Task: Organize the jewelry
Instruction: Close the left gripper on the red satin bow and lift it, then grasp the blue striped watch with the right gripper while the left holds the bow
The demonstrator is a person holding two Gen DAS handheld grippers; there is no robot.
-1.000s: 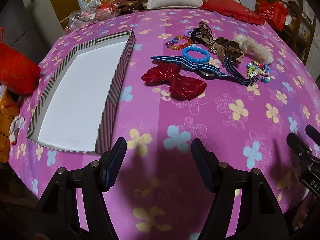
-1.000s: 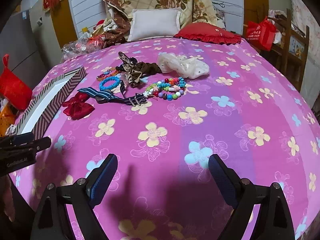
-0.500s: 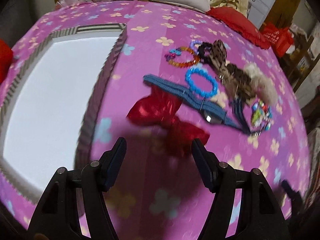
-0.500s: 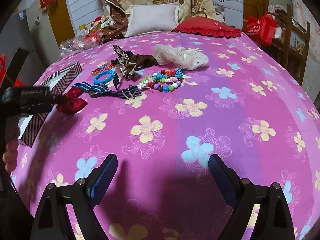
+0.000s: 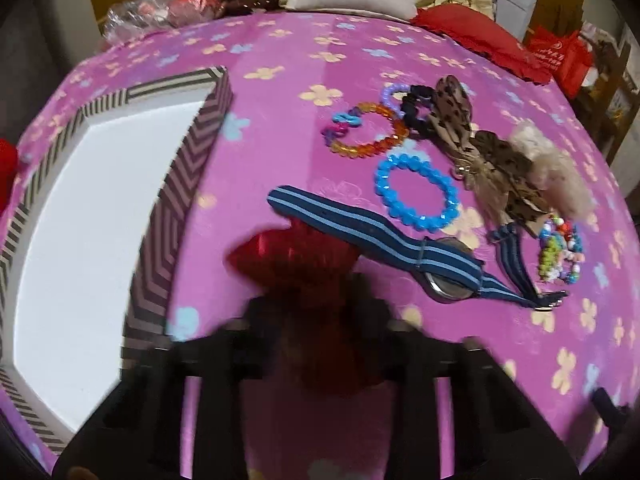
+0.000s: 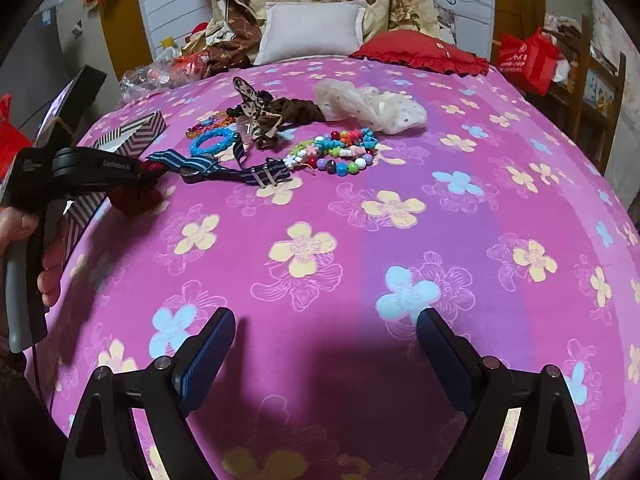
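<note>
Jewelry lies on a pink flowered bedspread: a red bow (image 5: pixel 296 256), a blue striped watch (image 5: pixel 400 256), a blue bead bracelet (image 5: pixel 416 192), an orange bracelet (image 5: pixel 368 130), a leopard bow (image 5: pixel 480 152) and colourful beads (image 5: pixel 560 252). A striped box (image 5: pixel 172 208) with a white inside stands on the left. My left gripper (image 5: pixel 320 320) is blurred and closing around the red bow; it also shows in the right wrist view (image 6: pixel 148 176). My right gripper (image 6: pixel 324 344) is open and empty above bare bedspread.
A cream scrunchie (image 6: pixel 372 106) lies behind the beads. Pillows (image 6: pixel 312 32) and a red cushion (image 6: pixel 420 54) are at the bed's far end. A red bag (image 6: pixel 528 58) and a wooden chair (image 6: pixel 592 112) stand to the right.
My left gripper has moved forward and down onto the red bow and its fingers have come together around it. My right gripper has stayed in place.
</note>
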